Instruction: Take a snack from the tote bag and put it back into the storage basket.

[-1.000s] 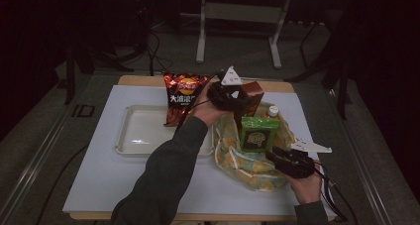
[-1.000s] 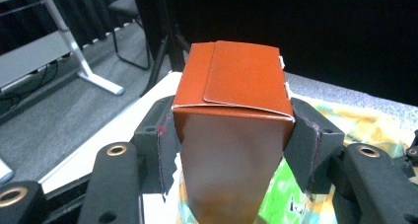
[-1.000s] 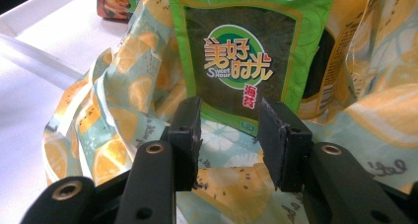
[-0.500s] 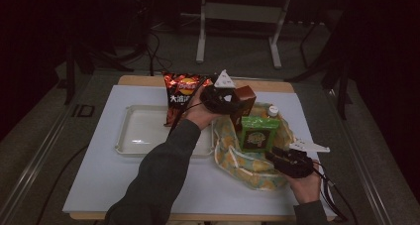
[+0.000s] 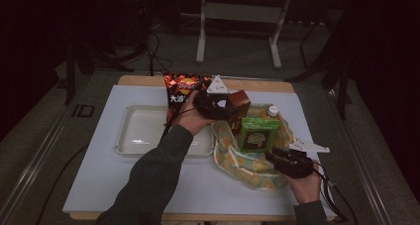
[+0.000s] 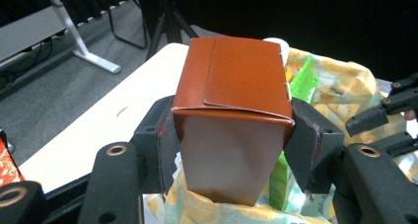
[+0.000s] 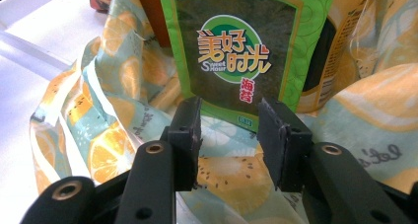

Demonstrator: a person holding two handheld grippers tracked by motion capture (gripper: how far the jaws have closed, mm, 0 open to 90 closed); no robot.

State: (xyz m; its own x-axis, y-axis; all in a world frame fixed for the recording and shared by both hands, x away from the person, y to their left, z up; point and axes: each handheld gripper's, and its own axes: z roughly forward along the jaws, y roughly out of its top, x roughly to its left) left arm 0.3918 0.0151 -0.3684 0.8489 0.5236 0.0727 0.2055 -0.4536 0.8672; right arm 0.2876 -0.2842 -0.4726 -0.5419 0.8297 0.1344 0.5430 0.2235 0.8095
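Left gripper (image 6: 231, 150) clamps brown carton (image 6: 234, 110) just above the fruit-print bag (image 7: 98, 135); carton's base hidden by cloth. Right gripper (image 7: 229, 135) open, jaws before green seaweed pack (image 7: 236, 46), top cut off.

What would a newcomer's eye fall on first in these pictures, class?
First, the brown cardboard box clamped between the left gripper's jaws, above the lemon-print fabric bag. Next, the green seaweed packet standing in that bag, just beyond the open right gripper. A red crisp bag stands behind.

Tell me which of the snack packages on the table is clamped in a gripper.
The brown carton, clamped by the left gripper above the fruit-print bag. The green seaweed pack and red chip bag are ungripped.
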